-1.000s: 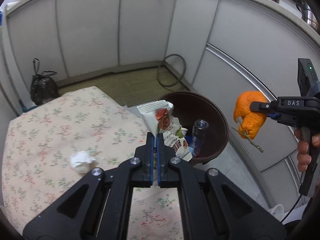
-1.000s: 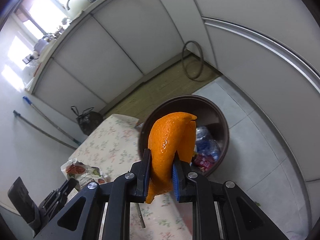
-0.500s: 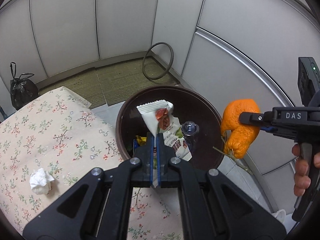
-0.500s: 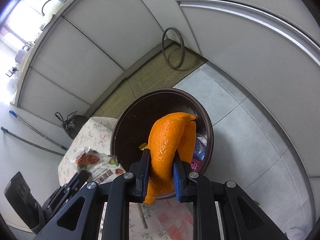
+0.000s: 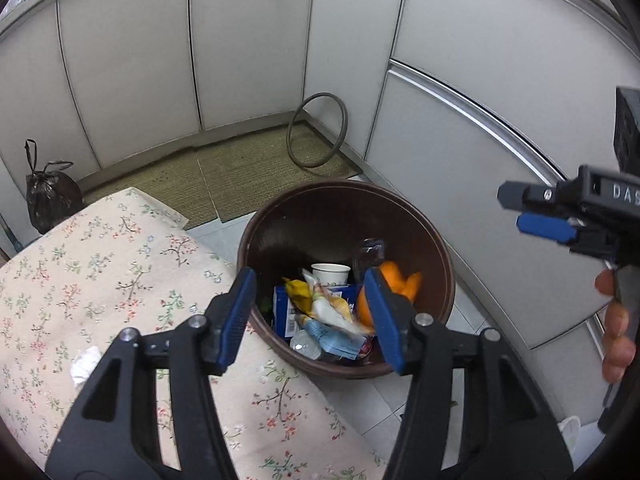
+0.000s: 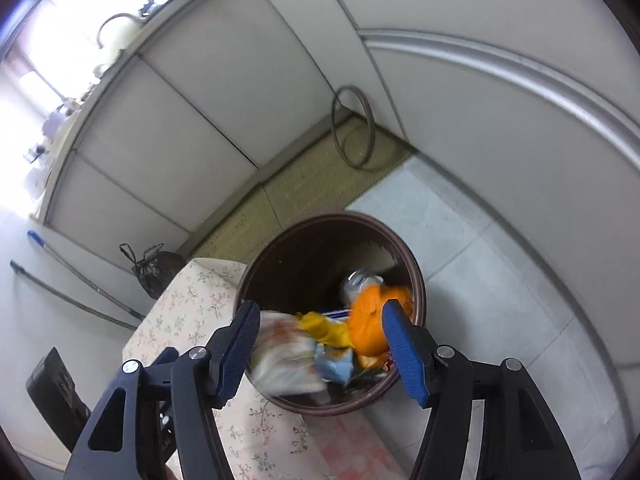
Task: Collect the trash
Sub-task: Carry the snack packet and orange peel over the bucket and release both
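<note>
A brown round trash bin [image 5: 440,264] [image 6: 320,232] stands on the floor beside the floral-cloth table [image 5: 100,272] [image 6: 180,304]. Both grippers hang open and empty above it. My left gripper [image 5: 312,320] is wide open over the bin's near rim. My right gripper [image 6: 326,344] is wide open too, and shows at the right in the left wrist view [image 5: 536,216]. The orange peel [image 5: 394,280] [image 6: 370,320] and the snack wrapper [image 5: 332,312] [image 6: 280,352] lie in the bin among a paper cup [image 5: 331,273], a clear bottle and other packets. A crumpled white tissue [image 5: 85,364] lies on the table.
White cabinet panels [image 5: 248,48] enclose the corner. A woven mat [image 5: 240,172] and a metal ring [image 5: 318,136] lie on the floor behind the bin. A tied black bag [image 5: 50,196] [image 6: 154,270] sits at the far left, and broom handles [image 6: 76,292] lean nearby.
Both grippers have opened. The snack wrapper dropped from the left gripper and the orange peel from the right gripper into the bin.
</note>
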`<state>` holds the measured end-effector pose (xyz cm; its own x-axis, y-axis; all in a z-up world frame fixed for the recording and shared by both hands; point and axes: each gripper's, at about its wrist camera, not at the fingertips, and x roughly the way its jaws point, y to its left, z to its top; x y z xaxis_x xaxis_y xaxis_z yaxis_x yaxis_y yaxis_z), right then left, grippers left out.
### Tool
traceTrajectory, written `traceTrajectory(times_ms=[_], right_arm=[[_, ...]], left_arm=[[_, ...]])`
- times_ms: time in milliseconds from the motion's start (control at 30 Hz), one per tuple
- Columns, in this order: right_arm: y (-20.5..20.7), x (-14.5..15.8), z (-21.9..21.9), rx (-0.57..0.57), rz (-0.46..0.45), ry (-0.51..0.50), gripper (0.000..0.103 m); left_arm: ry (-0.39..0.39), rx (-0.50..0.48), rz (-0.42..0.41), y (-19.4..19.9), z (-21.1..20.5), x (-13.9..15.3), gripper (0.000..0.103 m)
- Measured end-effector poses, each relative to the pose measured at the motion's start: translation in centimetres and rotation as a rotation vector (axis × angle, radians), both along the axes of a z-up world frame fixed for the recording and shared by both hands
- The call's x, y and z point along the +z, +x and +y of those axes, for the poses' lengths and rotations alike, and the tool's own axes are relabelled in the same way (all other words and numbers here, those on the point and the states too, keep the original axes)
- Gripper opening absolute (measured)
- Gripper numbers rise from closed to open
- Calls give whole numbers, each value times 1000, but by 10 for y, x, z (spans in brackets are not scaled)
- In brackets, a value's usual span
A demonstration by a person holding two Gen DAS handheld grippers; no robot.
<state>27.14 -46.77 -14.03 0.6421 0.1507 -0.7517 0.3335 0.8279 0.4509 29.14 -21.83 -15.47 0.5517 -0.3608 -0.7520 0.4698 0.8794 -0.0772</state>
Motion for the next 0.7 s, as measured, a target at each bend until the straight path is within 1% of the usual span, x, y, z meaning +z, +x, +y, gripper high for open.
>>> traceTrajectory(times_ms=[167, 367, 567, 633, 700], right_arm=[[-5, 16, 10, 22, -18, -44, 65], [-14, 28, 18, 28, -19, -54, 65], [-24, 43, 31, 44, -30, -77, 66], [-28, 47, 36, 53, -35, -90, 69], [-32, 52, 44, 74, -32, -107, 69]], left_arm=[[9, 17, -2, -8, 16, 9, 67], [20, 57, 2, -14, 43, 19, 72], [9, 104, -6, -26, 78, 31, 78], [11, 119, -17, -32, 90, 37, 82], [15, 127, -23, -37, 99, 41, 83]])
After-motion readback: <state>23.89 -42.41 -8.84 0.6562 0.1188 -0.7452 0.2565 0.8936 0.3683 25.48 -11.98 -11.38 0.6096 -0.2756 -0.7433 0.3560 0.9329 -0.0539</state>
